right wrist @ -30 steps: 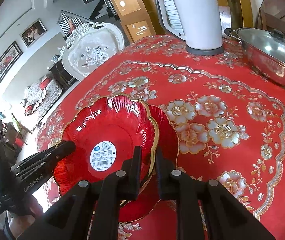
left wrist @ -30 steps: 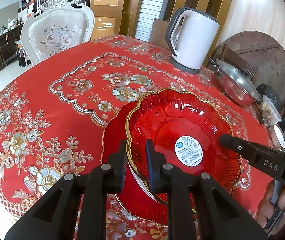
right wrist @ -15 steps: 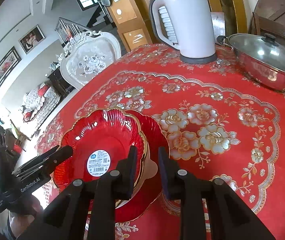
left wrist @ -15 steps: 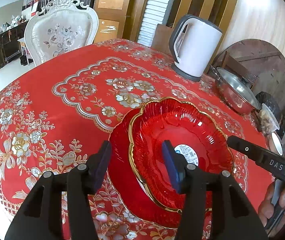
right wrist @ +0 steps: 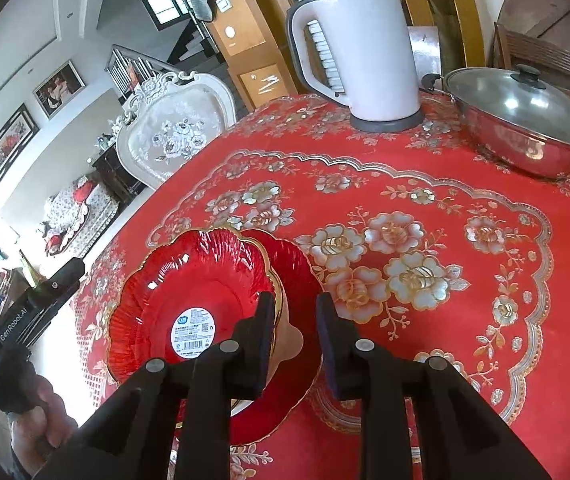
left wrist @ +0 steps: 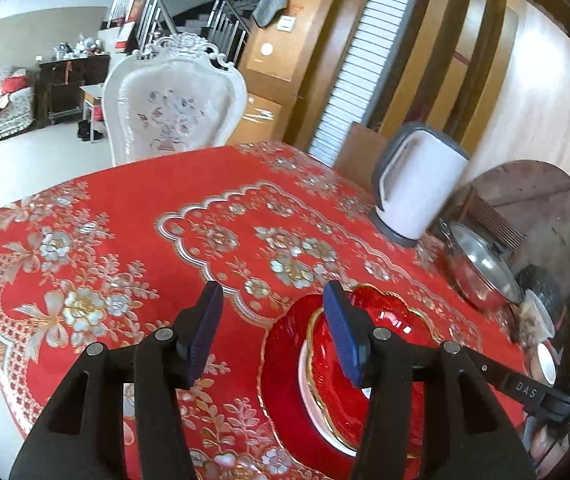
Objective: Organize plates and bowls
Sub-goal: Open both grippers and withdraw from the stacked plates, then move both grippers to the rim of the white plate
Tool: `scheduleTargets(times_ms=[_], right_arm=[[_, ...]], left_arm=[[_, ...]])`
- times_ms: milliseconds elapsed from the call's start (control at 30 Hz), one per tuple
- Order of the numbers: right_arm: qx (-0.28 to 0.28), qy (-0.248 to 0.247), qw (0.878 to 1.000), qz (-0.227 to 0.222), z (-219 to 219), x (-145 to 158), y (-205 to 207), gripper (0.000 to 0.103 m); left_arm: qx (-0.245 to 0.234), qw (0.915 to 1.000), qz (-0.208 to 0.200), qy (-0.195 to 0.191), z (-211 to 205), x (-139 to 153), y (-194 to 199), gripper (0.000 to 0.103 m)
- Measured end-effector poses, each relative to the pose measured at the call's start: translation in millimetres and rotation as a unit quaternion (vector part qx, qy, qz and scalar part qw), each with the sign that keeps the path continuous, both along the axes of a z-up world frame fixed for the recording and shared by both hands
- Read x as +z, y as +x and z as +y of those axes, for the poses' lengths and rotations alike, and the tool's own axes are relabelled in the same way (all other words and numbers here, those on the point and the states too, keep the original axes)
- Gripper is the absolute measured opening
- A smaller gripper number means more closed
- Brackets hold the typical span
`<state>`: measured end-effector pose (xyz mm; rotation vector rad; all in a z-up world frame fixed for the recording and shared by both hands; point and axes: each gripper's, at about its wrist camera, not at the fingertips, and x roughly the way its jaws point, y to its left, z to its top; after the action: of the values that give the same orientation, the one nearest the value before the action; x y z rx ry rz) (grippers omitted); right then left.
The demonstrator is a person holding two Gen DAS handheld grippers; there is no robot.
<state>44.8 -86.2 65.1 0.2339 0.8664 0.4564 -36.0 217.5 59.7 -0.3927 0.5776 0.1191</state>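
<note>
Red scalloped bowl (right wrist: 189, 300): nested on top of the stack, on the near part of the surface (right wrist: 425, 184); gold rim, ribbed glossy wall, white barcode label (right wrist: 193, 330) stuck in the middle.
White bowl (left wrist: 308, 384): only a sliver visible under the red one; gold line at its rim.
Red plate (right wrist: 297, 276): bottom of the stack, flat on the cloth, sticking out on the kettle side.
Left gripper (left wrist: 273, 334): jaws spread wide, empty, raised clear of the stack and apart from it.
Right gripper (right wrist: 295, 332): jaws parted, nothing between them, hanging over the stack's near edge; contact with the rim not discernible.
Likely handling: red pieces look like thin, stiff, light moulded plastic or glass, so probably slick and easy to slide off each other; white bowl probably ceramic, heavier and chippable.
Where to take hold: by the rim, one pad inside and one outside, at a scallop rather than on the smooth ribbed wall; for the whole stack, at the plate's exposed edge from both sides.
Risk: a one-sided pinch could tip the top bowl.
Nearby: kettle (right wrist: 359, 52) and lidded pot (right wrist: 525, 120) well apart, at the far edge.
</note>
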Motion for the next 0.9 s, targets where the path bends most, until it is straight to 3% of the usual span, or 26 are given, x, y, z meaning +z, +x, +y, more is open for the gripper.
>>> scheduleTargets(times_ms=[133, 267, 400, 467, 600, 667, 767, 900], right_arm=[[-0.001, 0.000, 1.000, -0.003, -1.4, 2.1, -1.1, 0.024], [-0.023, 0.009, 1.000, -0.013, -26.5, 11.5, -4.1, 0.026], [-0.070, 0.018, 0.997, -0.021, -76.6, 21.6, -9.2, 0.043], [-0.105, 0.020, 0.994, -0.028, -112.6, 30.0, -13.2, 0.048], [-0.168, 0.017, 0.984, -0.052, -180.4, 49.4, -25.9, 0.066], [-0.202, 0.013, 0.977, -0.063, -215.9, 58.6, -32.6, 0.067], [-0.241, 0.019, 0.968, -0.069, -266.4, 65.1, -40.0, 0.068], [-0.306, 0.027, 0.949, -0.073, -335.9, 64.9, -46.4, 0.068]], left_arm=[[0.004, 0.9997, 0.025, 0.003, 0.0, -8.1, 6.2, 0.050], [-0.043, 0.9988, 0.026, 0.003, -24.2, 2.1, 12.7, 0.049], [-0.102, 0.9948, -0.001, 0.004, -73.2, 23.9, 15.7, 0.057], [-0.146, 0.9893, -0.009, 0.001, -108.7, 34.1, 19.9, 0.064], [-0.219, 0.9756, -0.017, 0.003, -178.1, 52.4, 25.9, 0.066], [-0.243, 0.9697, -0.022, 0.010, -210.8, 61.5, 29.3, 0.073], [-0.271, 0.9614, -0.032, 0.034, -261.9, 72.5, 39.1, 0.074], [-0.306, 0.9512, -0.015, 0.035, -325.0, 74.4, 57.6, 0.074]])
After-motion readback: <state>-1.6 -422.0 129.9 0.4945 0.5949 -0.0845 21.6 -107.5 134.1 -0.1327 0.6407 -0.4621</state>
